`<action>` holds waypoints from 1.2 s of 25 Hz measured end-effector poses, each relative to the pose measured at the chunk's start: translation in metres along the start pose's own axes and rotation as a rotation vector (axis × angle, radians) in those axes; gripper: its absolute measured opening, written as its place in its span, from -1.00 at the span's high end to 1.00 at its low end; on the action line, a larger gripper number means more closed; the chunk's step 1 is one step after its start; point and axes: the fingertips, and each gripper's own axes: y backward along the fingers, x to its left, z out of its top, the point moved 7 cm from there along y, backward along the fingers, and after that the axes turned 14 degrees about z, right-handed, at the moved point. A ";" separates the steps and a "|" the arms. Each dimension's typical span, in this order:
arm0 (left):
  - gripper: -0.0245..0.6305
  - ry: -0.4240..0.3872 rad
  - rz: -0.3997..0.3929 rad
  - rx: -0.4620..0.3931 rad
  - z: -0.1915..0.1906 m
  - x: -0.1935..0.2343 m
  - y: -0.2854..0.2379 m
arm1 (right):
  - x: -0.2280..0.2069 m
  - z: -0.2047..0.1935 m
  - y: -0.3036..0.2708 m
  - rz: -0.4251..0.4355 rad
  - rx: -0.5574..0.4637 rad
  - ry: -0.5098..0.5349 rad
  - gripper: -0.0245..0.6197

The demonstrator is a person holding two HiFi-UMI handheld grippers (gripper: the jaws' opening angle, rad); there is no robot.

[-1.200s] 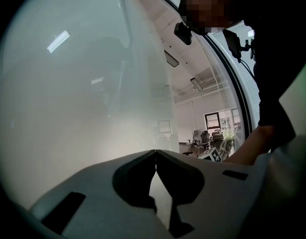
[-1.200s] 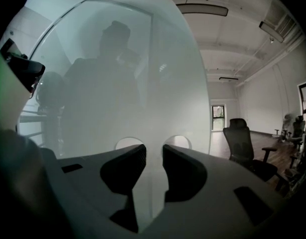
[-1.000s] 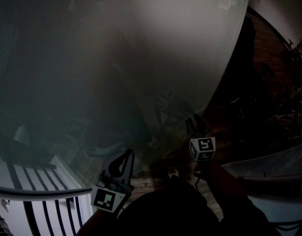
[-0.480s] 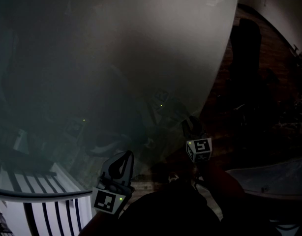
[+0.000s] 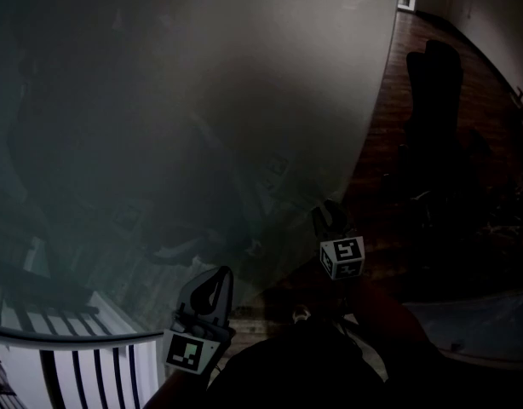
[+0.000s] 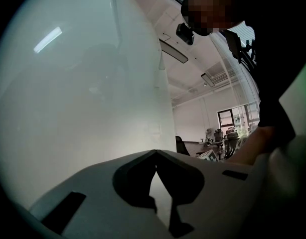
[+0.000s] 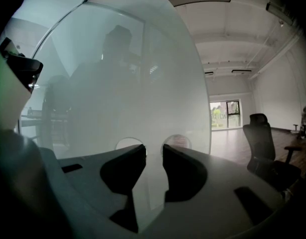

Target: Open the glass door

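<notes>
The frosted glass door [image 5: 202, 100] fills the left and middle of the head view, and its free edge runs down to my right gripper [image 5: 328, 218]. In the right gripper view the door [image 7: 143, 83] stands directly ahead, with two round fittings [image 7: 177, 141] on it just beyond the jaw tips. The right gripper [image 7: 154, 149] is open, only glass showing in the gap; whether it touches the pane I cannot tell. My left gripper [image 5: 215, 281] is lower left, close to the glass. Its tips meet, so the left gripper [image 6: 154, 153] is shut and empty.
A black office chair [image 5: 433, 79] stands on the wooden floor [image 5: 389, 118] beyond the door's edge, also seen as a chair [image 7: 262, 136] to the right. A white barred railing [image 5: 74, 356] is at lower left. My dark torso [image 5: 313, 369] fills the bottom.
In the head view the door's free edge has swung leftward, uncovering more wooden floor and the black chair. Both grippers have moved along with it, staying near the glass.
</notes>
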 end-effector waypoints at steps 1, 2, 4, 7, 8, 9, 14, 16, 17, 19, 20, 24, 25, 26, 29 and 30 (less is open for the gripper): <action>0.91 0.002 0.004 0.000 -0.001 0.002 0.000 | 0.001 0.001 -0.004 0.004 0.002 0.001 0.63; 0.91 0.004 0.009 0.001 0.000 0.004 0.000 | 0.001 0.002 -0.007 0.008 0.004 0.002 0.63; 0.91 0.009 0.017 0.001 0.000 0.007 -0.002 | 0.001 0.004 -0.012 0.014 0.006 0.003 0.63; 0.91 0.013 0.022 0.004 -0.001 0.010 -0.008 | -0.001 0.006 -0.021 0.019 0.006 0.005 0.63; 0.91 0.016 0.022 0.003 -0.003 0.012 -0.011 | -0.002 0.005 -0.025 0.021 0.007 0.007 0.63; 0.91 0.019 0.022 -0.001 -0.005 0.013 -0.014 | -0.003 0.004 -0.028 0.023 0.008 0.010 0.63; 0.91 0.031 0.028 -0.009 -0.006 0.021 -0.023 | -0.004 0.004 -0.044 0.035 0.011 0.004 0.63; 0.91 0.032 0.028 -0.003 -0.006 0.025 -0.027 | -0.004 0.007 -0.050 0.039 0.012 0.003 0.63; 0.91 0.034 0.027 -0.001 -0.006 0.026 -0.030 | -0.004 0.008 -0.053 0.042 0.013 0.004 0.63; 0.91 0.036 0.026 0.001 -0.006 0.027 -0.034 | -0.006 0.009 -0.059 0.049 0.014 0.006 0.63; 0.91 0.035 0.026 -0.001 -0.006 0.027 -0.036 | -0.006 0.010 -0.061 0.052 0.013 0.007 0.63; 0.91 0.027 0.033 -0.001 -0.003 0.022 -0.039 | -0.010 0.012 -0.064 0.066 0.009 0.006 0.63; 0.91 0.024 0.035 -0.003 -0.003 0.022 -0.041 | -0.011 0.013 -0.067 0.069 0.009 0.006 0.63; 0.91 0.022 0.037 -0.005 -0.004 0.023 -0.043 | -0.013 0.012 -0.070 0.071 0.011 0.006 0.63; 0.91 0.017 0.044 0.000 -0.010 0.021 -0.044 | -0.015 0.005 -0.071 0.079 0.017 0.008 0.63; 0.91 0.014 0.047 -0.001 -0.012 0.020 -0.041 | -0.015 0.002 -0.069 0.082 0.018 0.009 0.63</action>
